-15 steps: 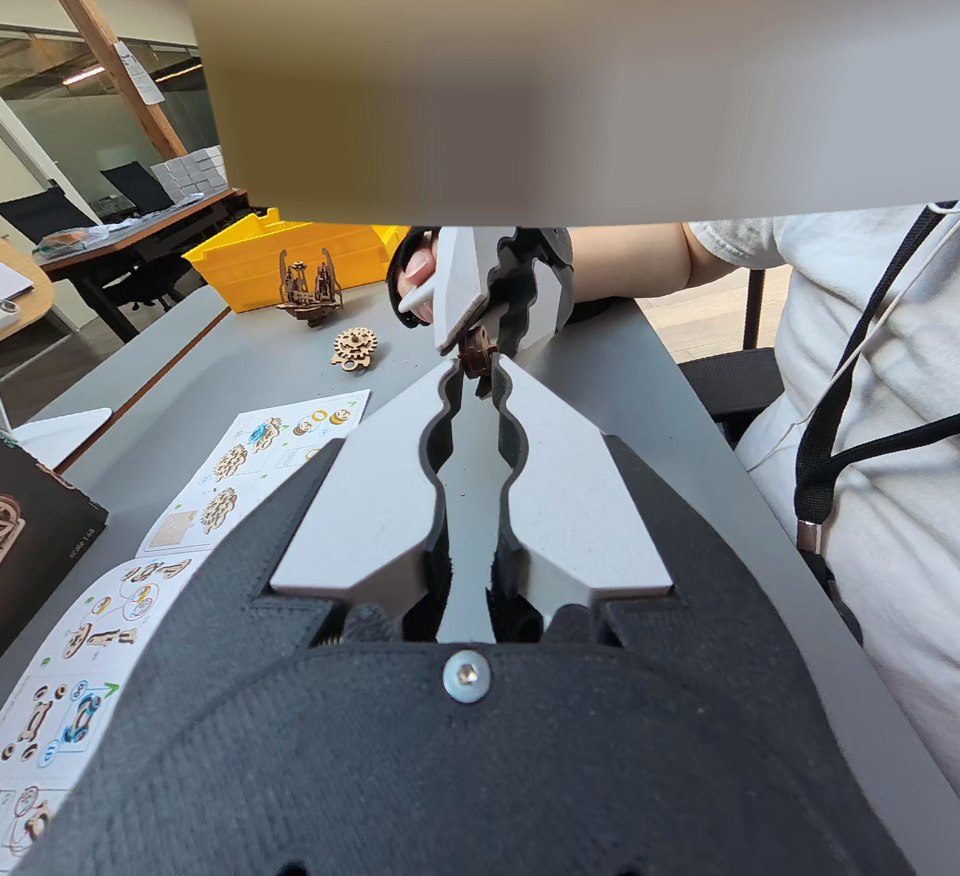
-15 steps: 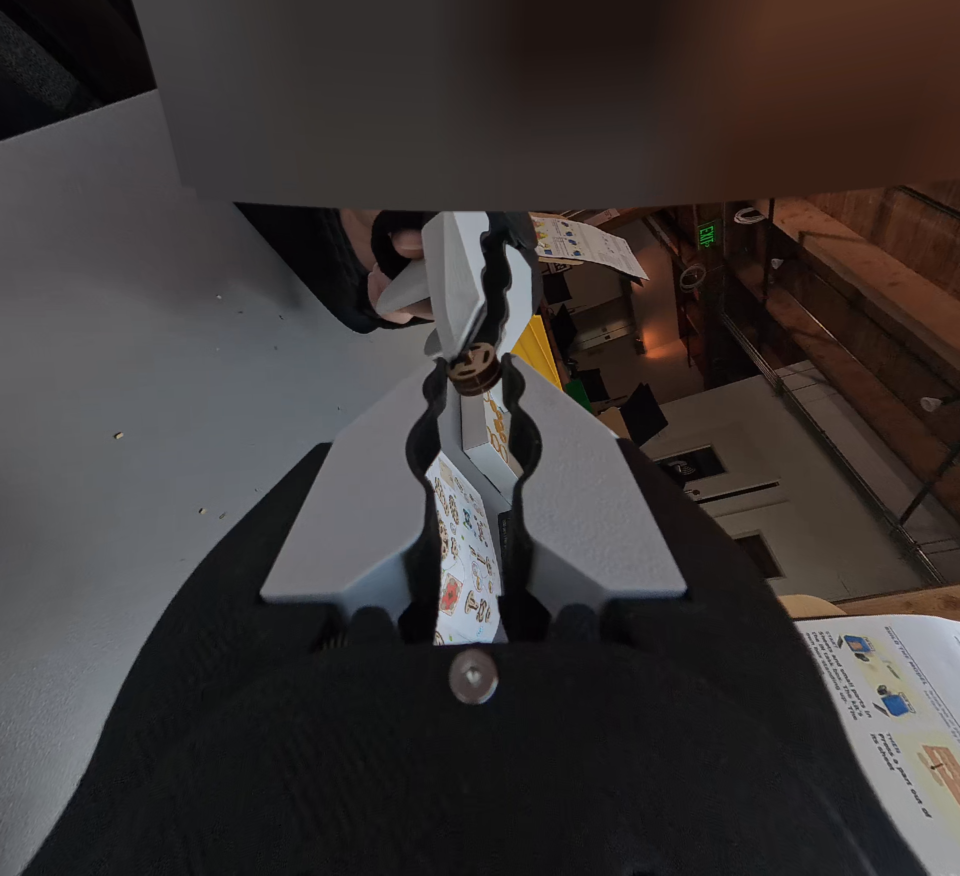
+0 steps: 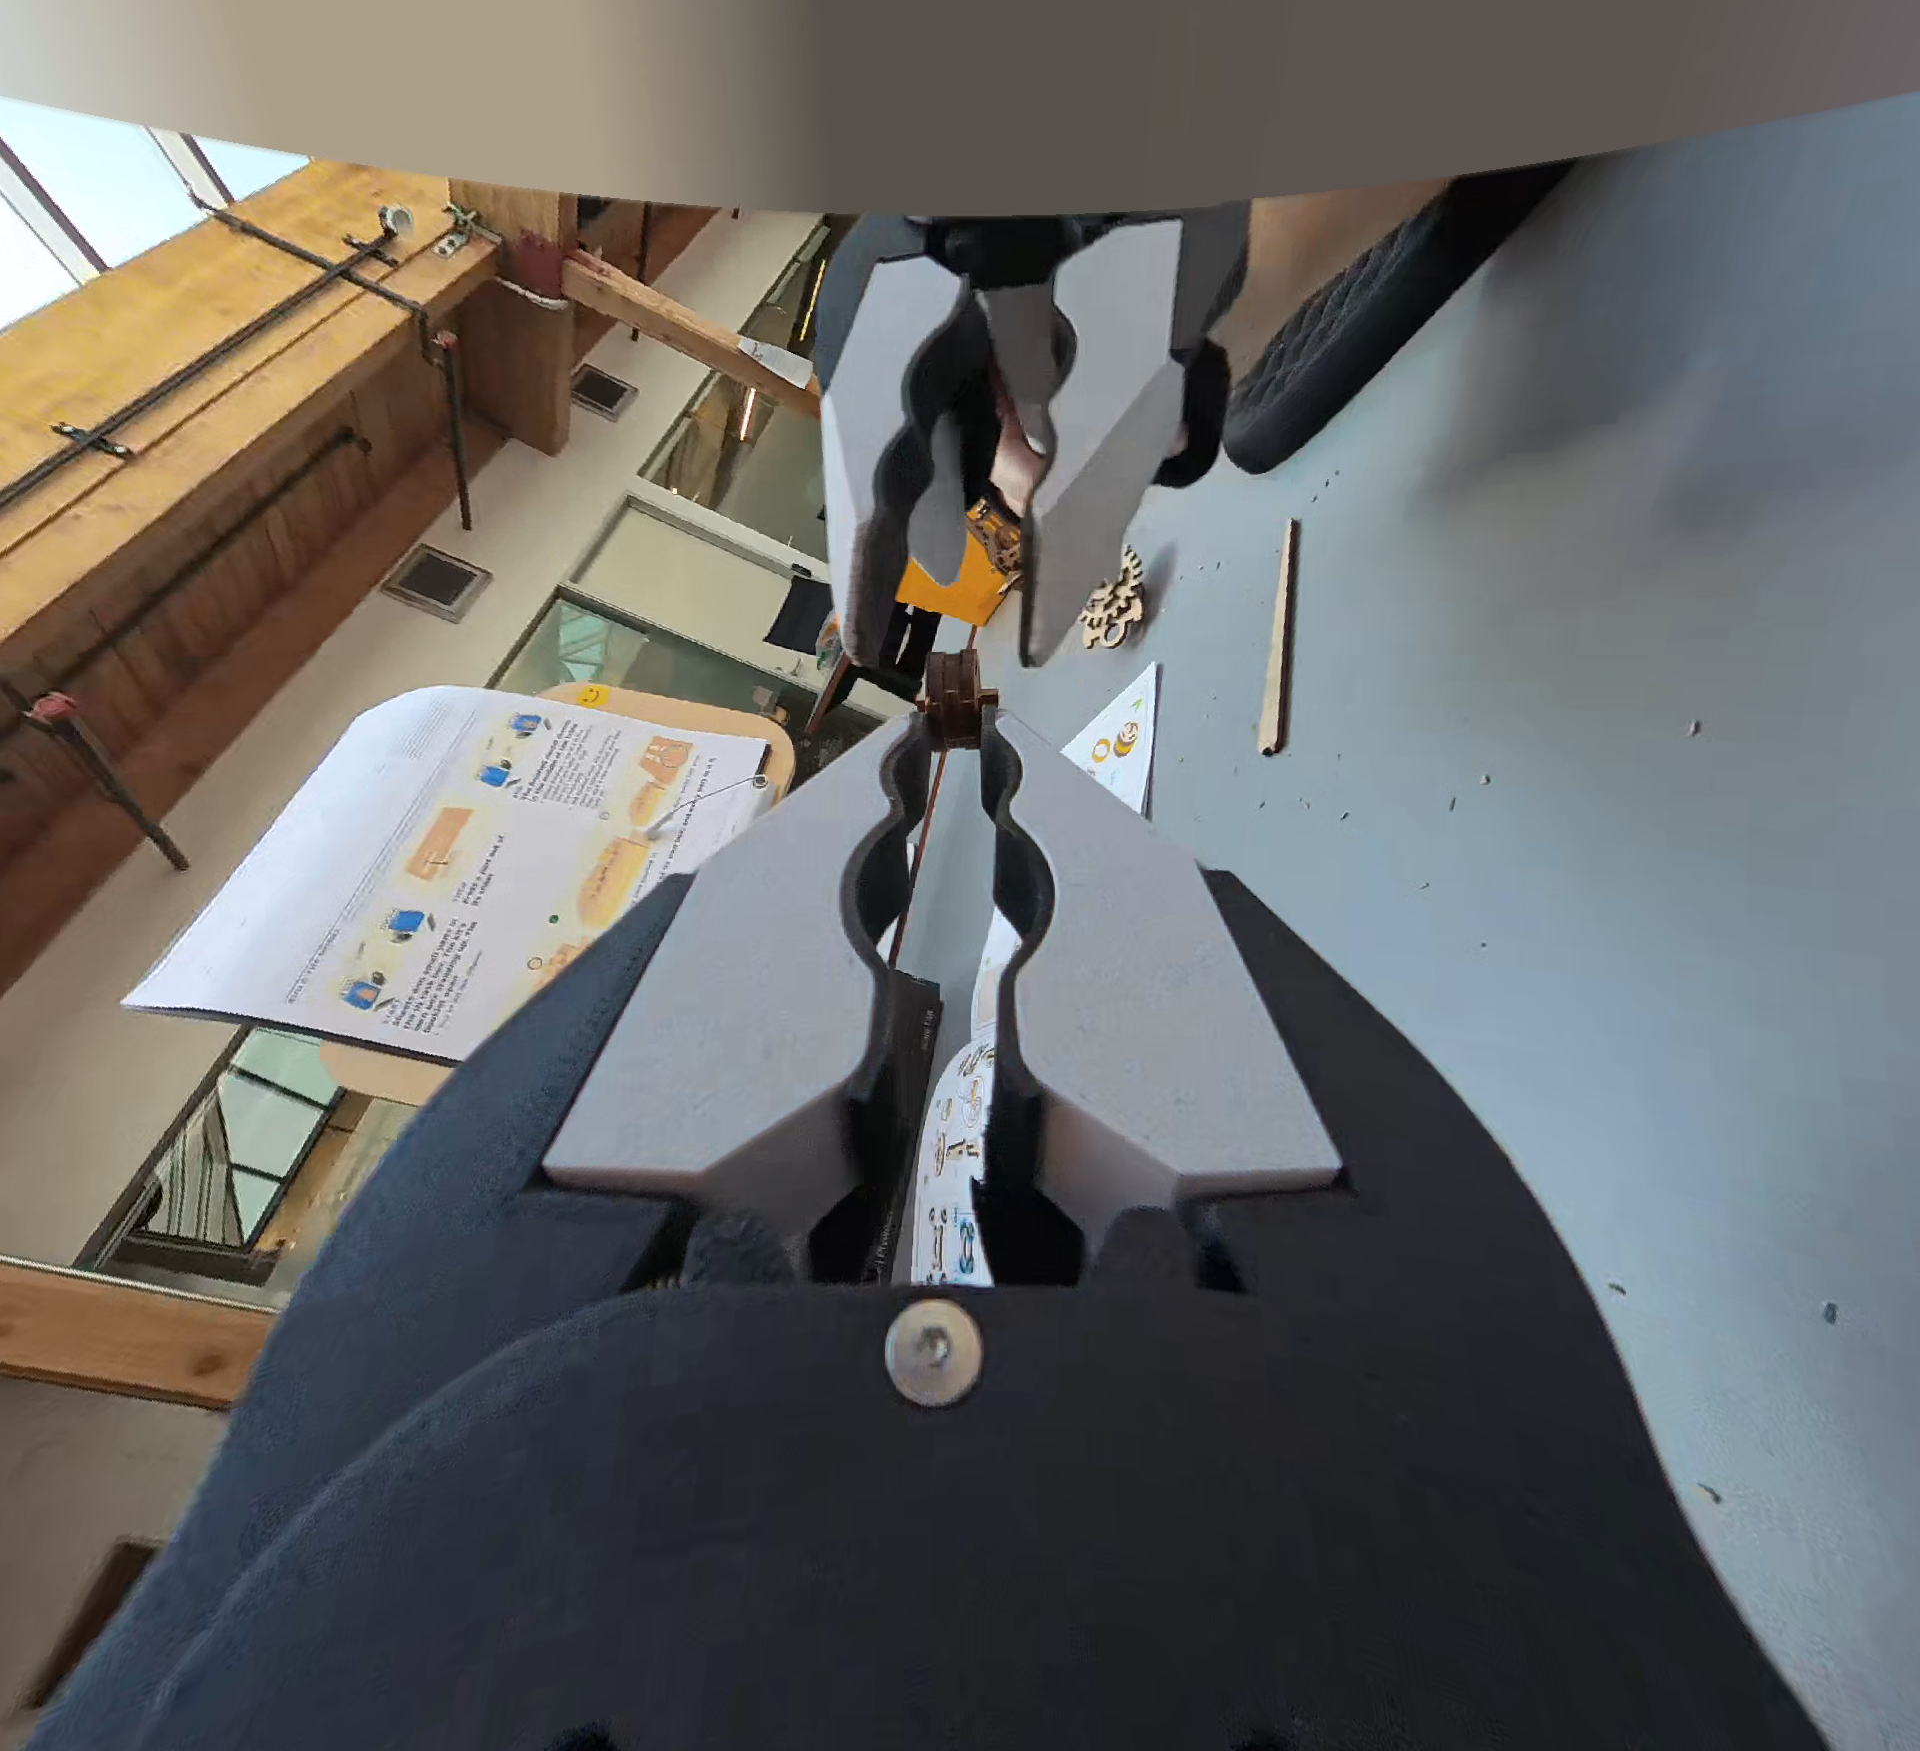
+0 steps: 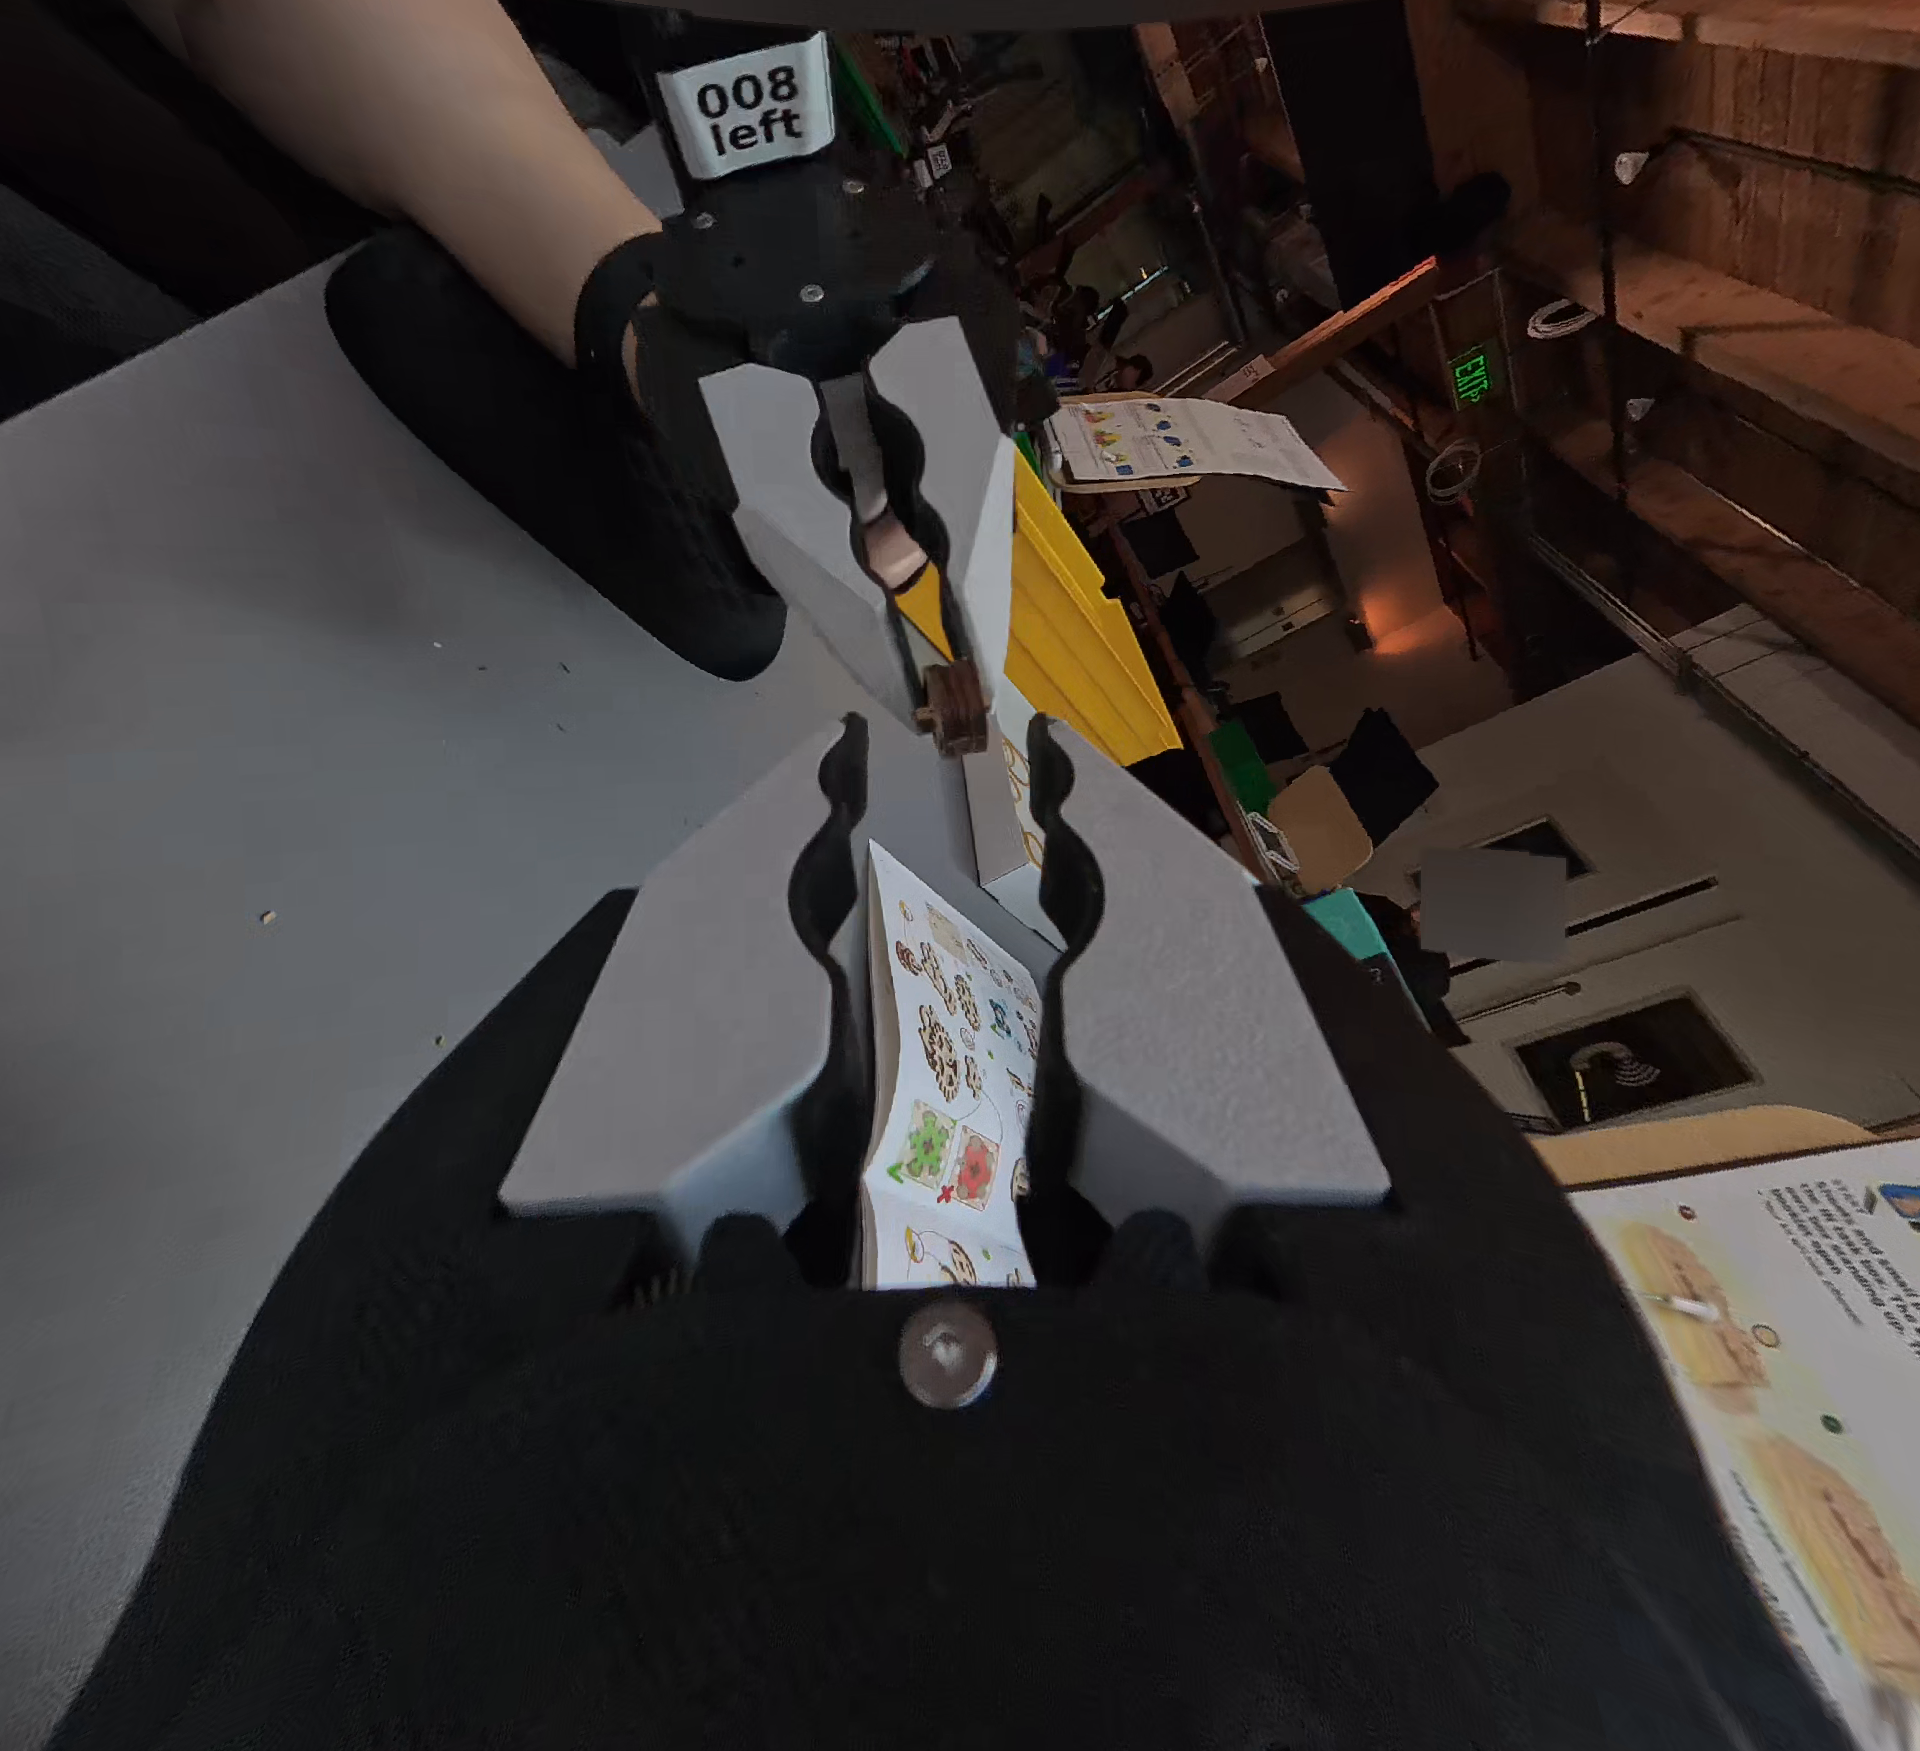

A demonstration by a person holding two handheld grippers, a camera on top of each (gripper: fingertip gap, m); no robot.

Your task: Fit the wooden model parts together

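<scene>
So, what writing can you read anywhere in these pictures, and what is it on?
I don't repeat wording; here is where it stands.
White label on the left tool: bold dark print, legible.
Green lit sign on the far wall: legible.
Instruction sheet: small print, blurred.
Picture booklet: no readable words.
Black box, along its edge: too small to read.

Right gripper agape, just short of left gripper's wooden spool.

White tag, green wall sign
</scene>
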